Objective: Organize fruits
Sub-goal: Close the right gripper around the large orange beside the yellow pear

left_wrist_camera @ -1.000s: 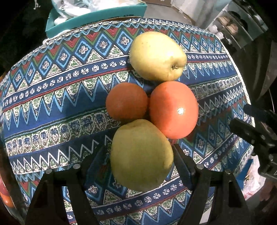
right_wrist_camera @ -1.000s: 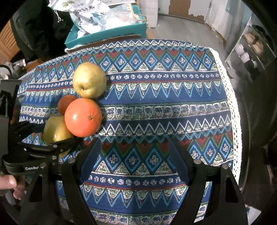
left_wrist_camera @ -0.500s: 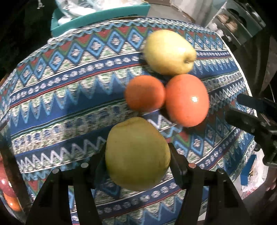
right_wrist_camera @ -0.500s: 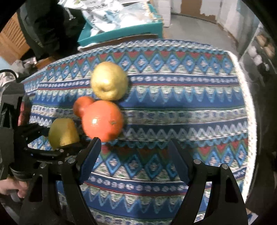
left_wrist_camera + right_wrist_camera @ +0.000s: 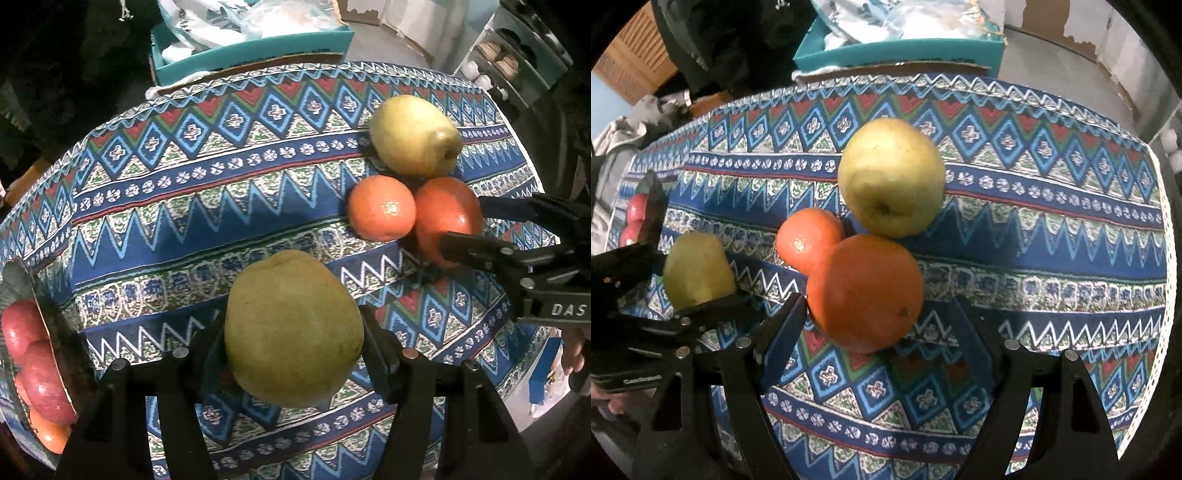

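The left gripper pinches a green pear at the frame's lower centre, above bare tabletop stretching left to a fruit plate. The right gripper is spread, its left finger against the big orange; open cloth runs to the right edge.

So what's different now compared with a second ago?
The left gripper closed on the green pear and carried it away from the pile. The right gripper moved in around the big orange, jaws open. The small orange and yellow pear stayed put.
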{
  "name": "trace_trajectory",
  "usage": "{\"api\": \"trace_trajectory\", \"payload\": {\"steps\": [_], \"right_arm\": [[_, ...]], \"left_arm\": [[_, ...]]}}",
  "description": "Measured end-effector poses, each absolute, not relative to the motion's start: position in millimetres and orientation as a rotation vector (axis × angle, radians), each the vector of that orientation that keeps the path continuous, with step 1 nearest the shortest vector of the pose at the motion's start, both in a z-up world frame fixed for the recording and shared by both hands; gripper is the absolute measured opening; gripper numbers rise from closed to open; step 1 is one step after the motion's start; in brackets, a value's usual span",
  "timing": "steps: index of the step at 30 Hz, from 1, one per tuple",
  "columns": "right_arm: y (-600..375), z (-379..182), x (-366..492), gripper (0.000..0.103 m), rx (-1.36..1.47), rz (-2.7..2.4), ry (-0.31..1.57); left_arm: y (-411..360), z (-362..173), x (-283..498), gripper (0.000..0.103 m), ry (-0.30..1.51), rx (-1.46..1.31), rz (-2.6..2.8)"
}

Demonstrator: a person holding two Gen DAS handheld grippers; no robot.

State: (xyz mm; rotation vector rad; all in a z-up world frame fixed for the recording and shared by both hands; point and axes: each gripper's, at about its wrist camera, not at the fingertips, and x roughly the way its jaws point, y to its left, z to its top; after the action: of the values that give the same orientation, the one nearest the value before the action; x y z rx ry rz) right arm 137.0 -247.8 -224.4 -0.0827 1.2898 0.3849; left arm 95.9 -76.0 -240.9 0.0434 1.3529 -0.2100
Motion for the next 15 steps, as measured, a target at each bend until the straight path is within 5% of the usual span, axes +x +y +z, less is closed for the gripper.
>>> {"api": "trace_trajectory", "payload": {"steps": [9, 12, 15], "right_arm": [[-226, -255, 154, 0.080, -0.121, 0.385, 1.333], [-221, -260, 155, 0.068, -0.122, 0.402, 1.332], [-217, -262, 153, 0.068, -0.131, 0.400, 1.320]], "left_arm": [[-70, -243, 97, 0.066, 1.354, 0.039, -0.210], [-69, -243, 96, 0.066, 1.352, 0.042, -0.209], [-68, -243, 96, 0.066, 1.351, 0.038, -0.210]]}}
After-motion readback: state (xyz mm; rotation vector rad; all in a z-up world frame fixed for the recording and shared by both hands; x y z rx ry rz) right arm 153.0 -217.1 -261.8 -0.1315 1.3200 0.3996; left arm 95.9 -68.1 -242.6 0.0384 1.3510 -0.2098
